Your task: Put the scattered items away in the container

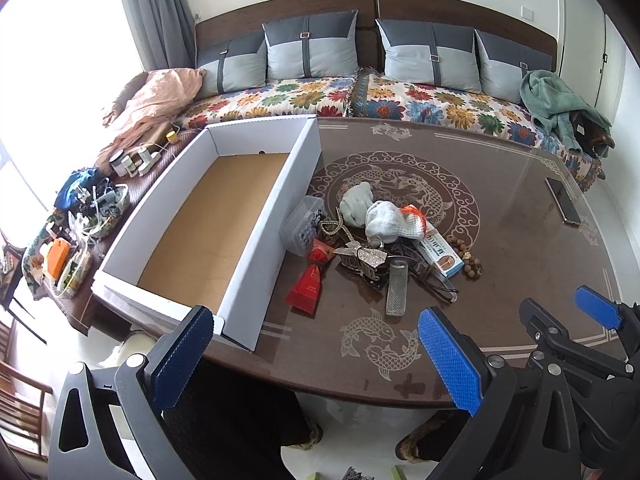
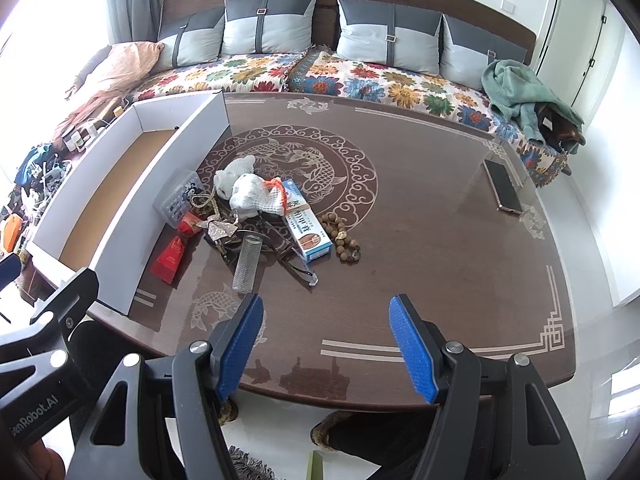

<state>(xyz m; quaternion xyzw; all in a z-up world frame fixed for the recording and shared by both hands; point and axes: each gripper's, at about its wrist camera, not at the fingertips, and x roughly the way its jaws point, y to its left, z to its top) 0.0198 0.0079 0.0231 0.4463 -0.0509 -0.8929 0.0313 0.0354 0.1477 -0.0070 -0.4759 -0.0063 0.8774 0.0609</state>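
Lying scattered on the brown table [image 2: 420,248], small items are seen just right of the white box [image 1: 276,216].
Both the left gripper [image 1: 316,360] and right gripper [image 2: 326,348] are held wide open and empty at the near edge; a mesh tube [image 2: 247,264] is nearest.

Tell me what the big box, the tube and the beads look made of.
Box: cardboard, white-coated walls, bare brown floor. Tube: likely fine metal mesh, a silvery see-through grid. Beads: probably wood or seed, matte tan, too small to be sure.
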